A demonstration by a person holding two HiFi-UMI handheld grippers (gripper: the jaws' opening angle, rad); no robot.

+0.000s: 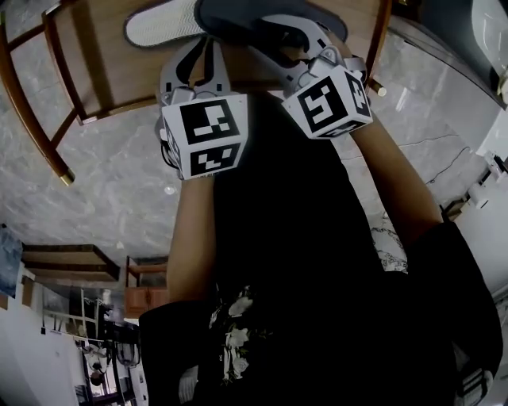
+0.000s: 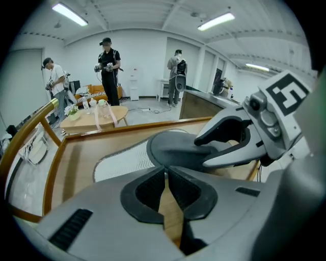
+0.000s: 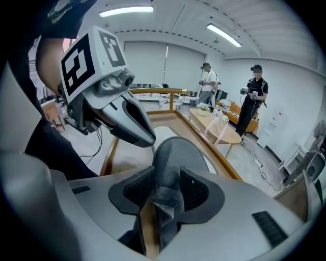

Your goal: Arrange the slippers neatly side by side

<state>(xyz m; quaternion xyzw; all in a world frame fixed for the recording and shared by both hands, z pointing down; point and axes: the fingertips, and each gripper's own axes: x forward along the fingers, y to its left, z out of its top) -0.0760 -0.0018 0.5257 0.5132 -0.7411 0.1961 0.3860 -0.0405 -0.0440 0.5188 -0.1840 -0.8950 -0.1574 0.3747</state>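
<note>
A slipper with a dark grey upper (image 1: 254,20) and a white ribbed footbed (image 1: 163,24) lies on a wooden table (image 1: 103,55) with a raised rim. My right gripper (image 1: 295,49) is shut on the upper, and in the right gripper view (image 3: 165,176) the grey fabric (image 3: 170,158) is bunched between the pads. My left gripper (image 1: 196,49) hovers just left of it, over bare wood in front of the slipper. Its jaws (image 2: 165,171) touch at the tips and hold nothing. The slipper (image 2: 173,150) lies just beyond them, with the right gripper (image 2: 201,152) on it.
The table's rim (image 2: 56,153) and legs (image 1: 32,119) stand over a grey marble floor (image 1: 119,182). Far off, people (image 2: 108,61) hold grippers near a low round table (image 2: 94,120). That low table (image 3: 219,127) lies beyond the rim in the right gripper view.
</note>
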